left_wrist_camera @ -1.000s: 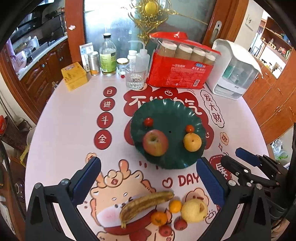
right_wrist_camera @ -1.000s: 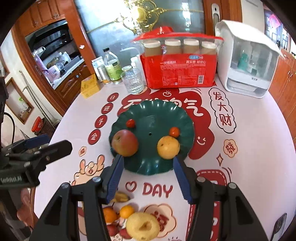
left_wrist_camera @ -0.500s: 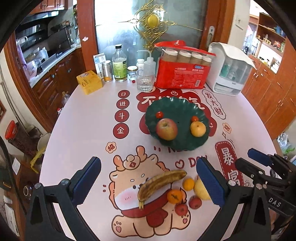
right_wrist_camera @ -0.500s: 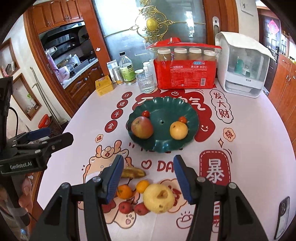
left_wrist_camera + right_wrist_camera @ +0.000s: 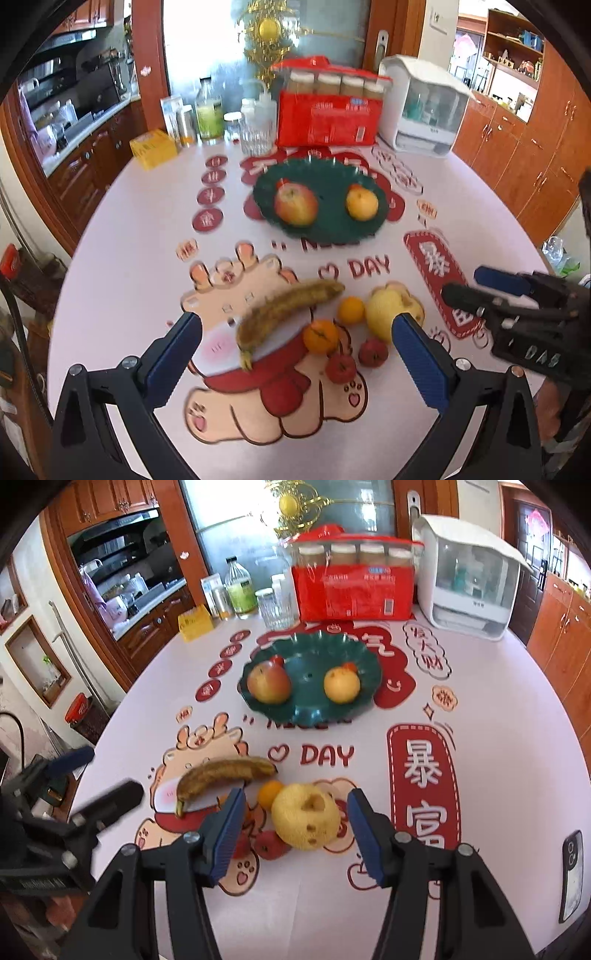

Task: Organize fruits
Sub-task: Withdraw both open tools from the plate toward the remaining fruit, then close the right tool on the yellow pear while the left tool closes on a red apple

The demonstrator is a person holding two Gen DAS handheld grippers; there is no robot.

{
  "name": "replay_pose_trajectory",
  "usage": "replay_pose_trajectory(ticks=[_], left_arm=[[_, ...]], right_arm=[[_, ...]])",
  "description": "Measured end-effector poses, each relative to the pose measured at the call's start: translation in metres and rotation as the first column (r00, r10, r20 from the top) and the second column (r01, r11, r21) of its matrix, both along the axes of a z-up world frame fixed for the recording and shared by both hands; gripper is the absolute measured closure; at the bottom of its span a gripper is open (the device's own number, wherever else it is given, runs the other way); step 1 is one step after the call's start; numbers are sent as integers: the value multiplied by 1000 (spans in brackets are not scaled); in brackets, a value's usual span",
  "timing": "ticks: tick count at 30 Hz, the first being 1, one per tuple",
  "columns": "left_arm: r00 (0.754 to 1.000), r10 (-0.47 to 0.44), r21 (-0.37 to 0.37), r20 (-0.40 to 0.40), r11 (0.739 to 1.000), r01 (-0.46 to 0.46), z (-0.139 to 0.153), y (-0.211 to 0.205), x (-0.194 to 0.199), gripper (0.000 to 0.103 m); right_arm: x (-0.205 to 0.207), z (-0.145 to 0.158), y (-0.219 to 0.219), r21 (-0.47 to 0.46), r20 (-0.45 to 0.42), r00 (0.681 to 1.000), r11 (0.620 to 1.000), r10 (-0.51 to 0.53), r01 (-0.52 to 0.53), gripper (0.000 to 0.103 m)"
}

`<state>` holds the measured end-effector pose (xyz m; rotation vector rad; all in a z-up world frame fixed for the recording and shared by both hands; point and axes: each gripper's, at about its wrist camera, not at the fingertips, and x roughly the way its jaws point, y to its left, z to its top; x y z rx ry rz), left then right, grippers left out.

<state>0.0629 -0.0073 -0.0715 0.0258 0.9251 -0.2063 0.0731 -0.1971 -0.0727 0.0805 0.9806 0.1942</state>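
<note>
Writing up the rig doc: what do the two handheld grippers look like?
Both match: the left gripper and right gripper have angular black frames with silver screw heads and two fingers faced with ribbed blue pads. White lettering marks the bodies, partly blurred; the right's reads "DAS". No cables or sleeves clearly visible.

A home dining area beside a kitchen: a round table (image 5: 498, 701) with a festive cartoon cloth stands among wooden cabinets (image 5: 517, 155); at upper left, a kitchen counter (image 5: 147, 602) and range hood (image 5: 114, 531); a glass door (image 5: 236, 520) behind.
</note>
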Motion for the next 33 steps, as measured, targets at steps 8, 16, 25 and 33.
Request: replay_pose_trajectory(ticks=[8,16,25,33], left_arm=[[995,21,-5,-97,1000,-21,-69,-13,0,15],[982,82,-40,-169,995,-89,-104,-19,2,20],[976,106,-66,-188,991,-120,-115,-26,2,34],[972,93,-79,-217,991,-112,-122,-36,4,56]], right_arm=[[10,-34,-6,-4,-58,998,1000,29,-29,38],[21,-66,-3,29,-117,988,995,102,-99,38],[38,-92,-2,69,-171,976,990,132,-122,37],[48,-103,-6,130,-187,970,983,156,-133,32]])
